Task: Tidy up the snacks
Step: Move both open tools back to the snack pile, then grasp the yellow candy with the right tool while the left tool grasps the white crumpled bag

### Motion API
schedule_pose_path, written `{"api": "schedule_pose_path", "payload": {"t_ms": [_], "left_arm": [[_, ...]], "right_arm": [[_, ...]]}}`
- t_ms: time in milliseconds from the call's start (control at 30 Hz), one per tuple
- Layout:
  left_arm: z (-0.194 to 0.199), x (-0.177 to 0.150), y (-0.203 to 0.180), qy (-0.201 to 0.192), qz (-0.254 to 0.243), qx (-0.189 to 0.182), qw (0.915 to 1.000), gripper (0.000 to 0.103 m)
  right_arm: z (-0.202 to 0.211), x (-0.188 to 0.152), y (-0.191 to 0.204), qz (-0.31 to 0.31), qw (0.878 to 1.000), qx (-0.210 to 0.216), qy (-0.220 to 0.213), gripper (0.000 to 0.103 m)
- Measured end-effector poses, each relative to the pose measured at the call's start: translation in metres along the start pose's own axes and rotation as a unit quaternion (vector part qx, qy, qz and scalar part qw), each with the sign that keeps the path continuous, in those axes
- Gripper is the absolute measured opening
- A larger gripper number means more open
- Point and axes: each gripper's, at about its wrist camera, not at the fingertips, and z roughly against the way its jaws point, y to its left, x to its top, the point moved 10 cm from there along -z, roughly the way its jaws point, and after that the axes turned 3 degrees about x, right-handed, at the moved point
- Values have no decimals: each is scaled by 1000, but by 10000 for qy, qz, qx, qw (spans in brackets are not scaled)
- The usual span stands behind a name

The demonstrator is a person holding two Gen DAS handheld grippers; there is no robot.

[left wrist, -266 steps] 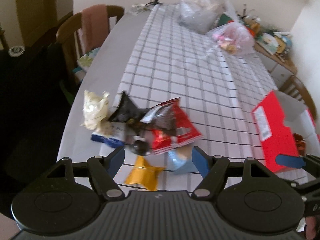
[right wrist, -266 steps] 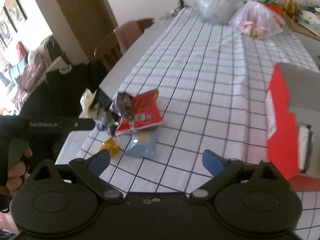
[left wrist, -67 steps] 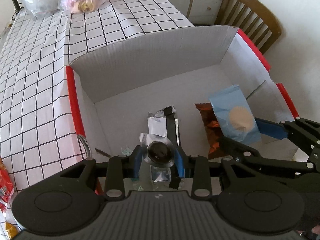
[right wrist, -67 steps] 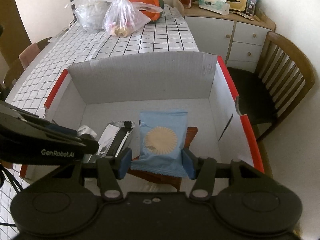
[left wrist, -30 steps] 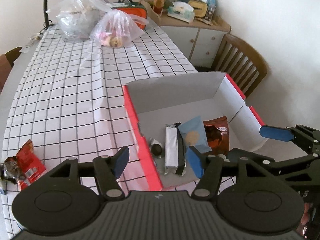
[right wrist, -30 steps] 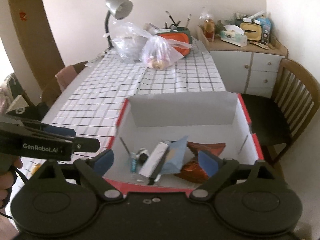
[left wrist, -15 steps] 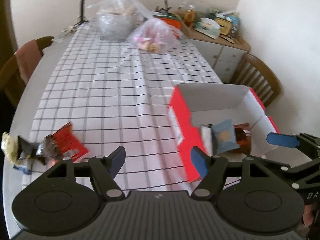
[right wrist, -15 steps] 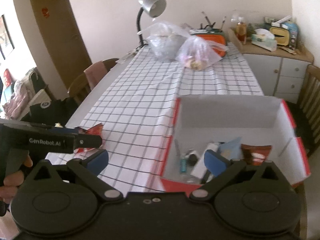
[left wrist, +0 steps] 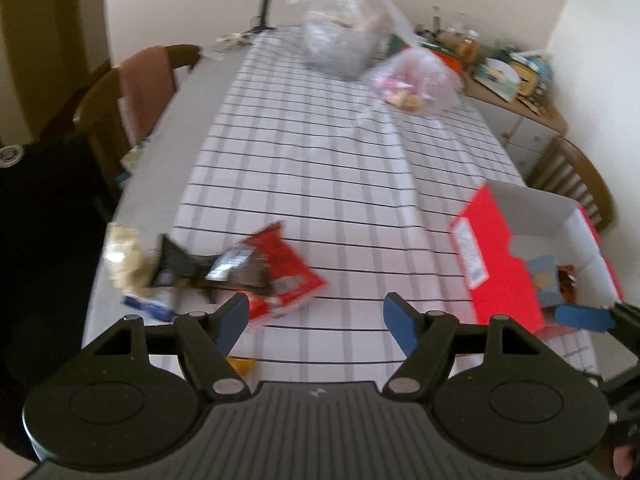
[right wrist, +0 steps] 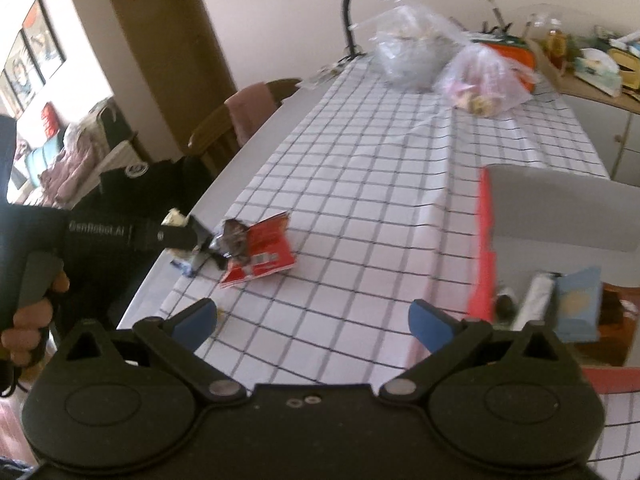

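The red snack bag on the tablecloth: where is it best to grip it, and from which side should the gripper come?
Probably the red snack bag's free right edge, approached from the box side. It lies flat, and darker wrappers overlap its left end, so that side is crowded. The left gripper is open and nearest.

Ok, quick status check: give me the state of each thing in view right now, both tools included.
Left tool: open, empty, facing the snack pile.
Right tool: open, empty, above the tablecloth.
Red box: open on top, holding snacks.
Light blue packet: inside the box, leaning.
Red snack bag: lying on the tablecloth, outside the box.
Yellow wrapper: on the table, mostly hidden behind the left tool.
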Motion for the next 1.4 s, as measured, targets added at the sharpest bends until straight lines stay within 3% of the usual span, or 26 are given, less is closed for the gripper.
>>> {"api": "schedule_pose_path", "payload": {"t_ms": [367,633,867,1133,1400], "left_arm": [[-17,10,94,74,269,529,9982,74],[-48,11,148,315,298,687,9967,74],[-75,16,184,539,640,521,9951,74],[-109,17,190,853,223,242,9958,73],[-131,15,194,1099,256,-21,9936,72]], "right_arm": [[-62,-9,70,366,9979,239,478,101],[-117,-21,105,352,9943,190,991,95],[-152,-26,114,102,9908,-35,1346,88],[-184,-34,117,-121,9840,-238,1763,82],[-200,-40,118,-46,9802,-440,1930,75]]}}
